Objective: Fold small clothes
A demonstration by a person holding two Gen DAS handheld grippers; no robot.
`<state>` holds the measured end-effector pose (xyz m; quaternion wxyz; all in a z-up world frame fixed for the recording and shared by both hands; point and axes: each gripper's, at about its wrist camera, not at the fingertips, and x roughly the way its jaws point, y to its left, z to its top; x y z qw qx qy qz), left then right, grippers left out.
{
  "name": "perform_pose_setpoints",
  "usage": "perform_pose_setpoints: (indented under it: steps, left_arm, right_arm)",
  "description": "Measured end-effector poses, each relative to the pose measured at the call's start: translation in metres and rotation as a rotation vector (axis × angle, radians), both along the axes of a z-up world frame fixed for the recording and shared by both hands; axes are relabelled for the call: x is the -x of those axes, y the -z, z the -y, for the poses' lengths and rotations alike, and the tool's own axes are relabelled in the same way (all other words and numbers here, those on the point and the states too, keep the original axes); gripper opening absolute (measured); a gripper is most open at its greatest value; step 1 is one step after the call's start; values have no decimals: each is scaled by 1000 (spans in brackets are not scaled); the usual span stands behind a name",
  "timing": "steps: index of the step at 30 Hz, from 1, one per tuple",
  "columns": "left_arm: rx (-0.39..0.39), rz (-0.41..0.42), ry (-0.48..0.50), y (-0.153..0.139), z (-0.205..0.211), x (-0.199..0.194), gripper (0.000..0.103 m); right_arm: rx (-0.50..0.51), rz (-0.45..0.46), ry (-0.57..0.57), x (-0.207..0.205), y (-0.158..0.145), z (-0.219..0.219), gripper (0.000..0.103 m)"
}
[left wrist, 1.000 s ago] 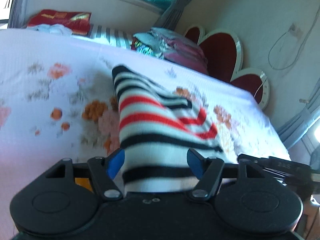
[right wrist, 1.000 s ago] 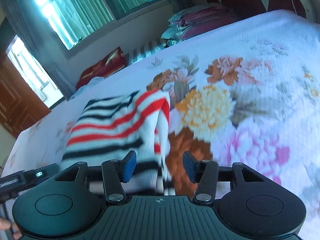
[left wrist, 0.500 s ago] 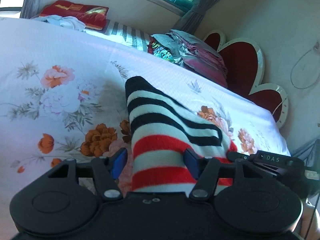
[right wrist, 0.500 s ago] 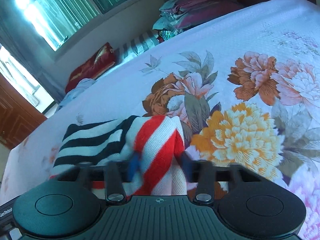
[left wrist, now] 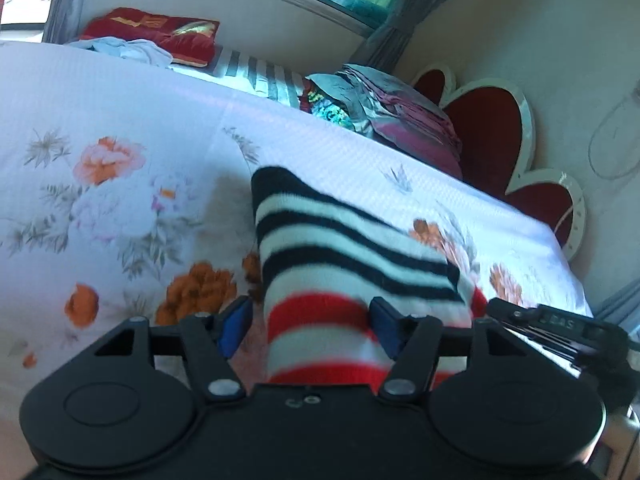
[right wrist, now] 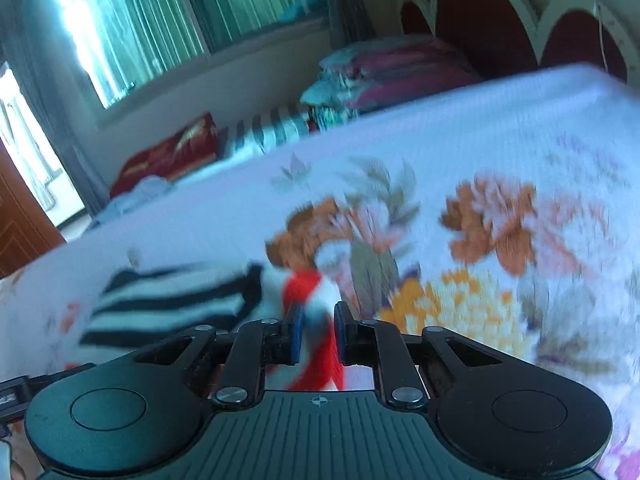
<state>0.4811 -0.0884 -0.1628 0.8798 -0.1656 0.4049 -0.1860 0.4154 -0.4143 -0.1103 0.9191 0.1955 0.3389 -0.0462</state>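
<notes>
Clearly my right hand-held gripper (right wrist: 316,330) is closing on the soft, light black-white-red striped knit garment (left wrist: 344,280) lying on the floral bed (left wrist: 120,120); my left hand-held gripper (left wrist: 306,328) straddles its near edge, jaws apart and opening.

Floral bedsheet (left wrist: 120,128) — red pillow (left wrist: 160,32), folded laundry pile (left wrist: 384,108), heart-shaped headboard (left wrist: 492,128).
</notes>
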Motion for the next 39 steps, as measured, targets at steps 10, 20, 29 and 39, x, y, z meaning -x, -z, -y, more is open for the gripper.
perform_pose_setpoints:
  steps: [10, 20, 29, 39]
  left_arm:
    - [-3, -93, -51, 13, 7, -39, 65]
    - [-63, -65, -15, 18, 16, -40, 66]
    - [-116, -23, -12, 3, 17, -30, 68]
    - [-126, 44, 26, -17, 2, 28, 68]
  right_arm:
    - [50, -65, -28, -46, 12, -11, 15]
    - [147, -108, -25, -57, 38, -7, 15]
    - [88, -6, -85, -17, -3, -9, 15]
    - [104, -13, -217, 32, -3, -44, 15]
